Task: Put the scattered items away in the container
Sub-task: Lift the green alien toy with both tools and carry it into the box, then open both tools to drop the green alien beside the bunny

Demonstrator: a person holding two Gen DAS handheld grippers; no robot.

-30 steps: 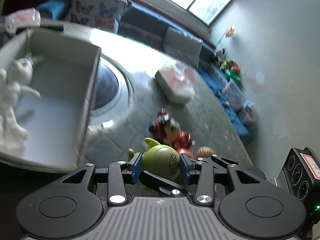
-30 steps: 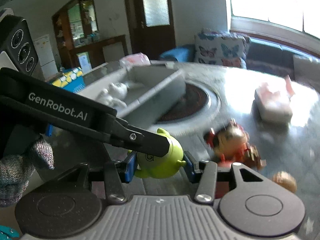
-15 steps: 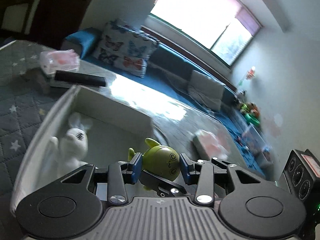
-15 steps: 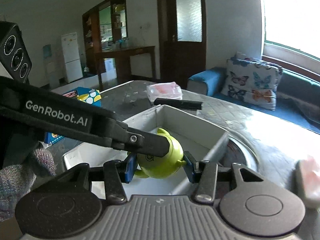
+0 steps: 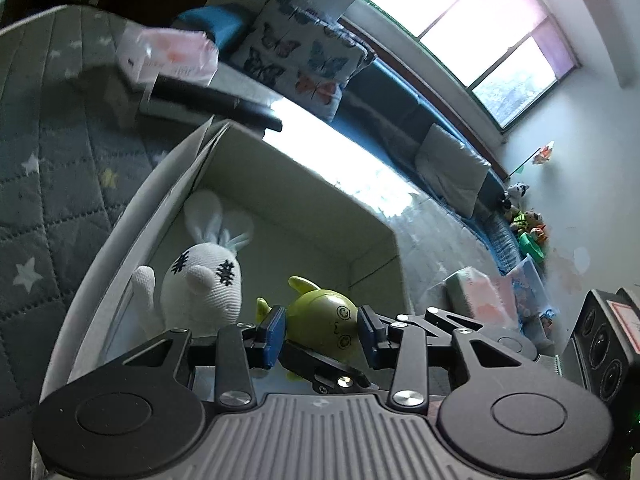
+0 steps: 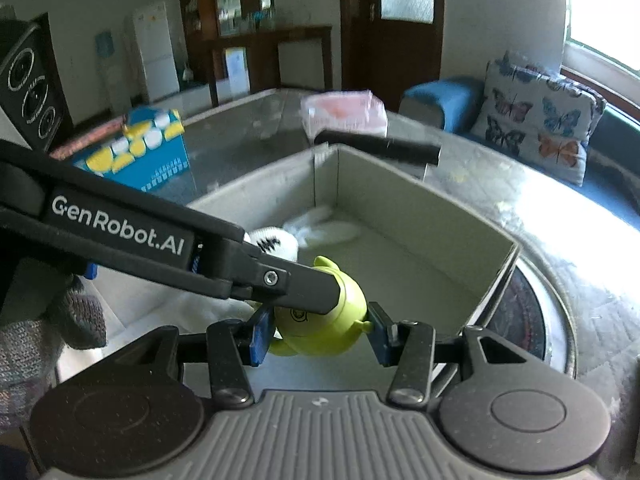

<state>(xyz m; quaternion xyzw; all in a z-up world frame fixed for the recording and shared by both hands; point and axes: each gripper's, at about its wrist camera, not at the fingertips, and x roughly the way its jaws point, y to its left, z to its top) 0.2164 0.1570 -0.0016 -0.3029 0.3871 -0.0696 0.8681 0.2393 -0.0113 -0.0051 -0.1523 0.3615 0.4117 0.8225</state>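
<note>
Both grippers are shut on the same green alien toy (image 5: 324, 326), which also shows in the right wrist view (image 6: 324, 332). My left gripper (image 5: 322, 334) holds it from one side and my right gripper (image 6: 320, 336) from another, with the left gripper's arm crossing over the toy in the right wrist view. The toy hangs inside the open grey box (image 5: 304, 196), above its floor; the box also shows in the right wrist view (image 6: 404, 196). A white rabbit plush (image 5: 200, 280) lies in the box to the left of the toy; in the right wrist view (image 6: 276, 240) it is partly hidden.
A pink tissue pack (image 5: 168, 56) and a black remote (image 5: 216, 108) lie beyond the box's far end. Another tissue pack (image 5: 480, 296) sits to the right of the box. A blue and yellow carton (image 6: 136, 152) stands at the far left. A dark round inset (image 6: 524, 316) lies right of the box.
Both grippers carried the green toy from over the table, near the red doll, to over the box and then lower into it, close to the rabbit plush.
</note>
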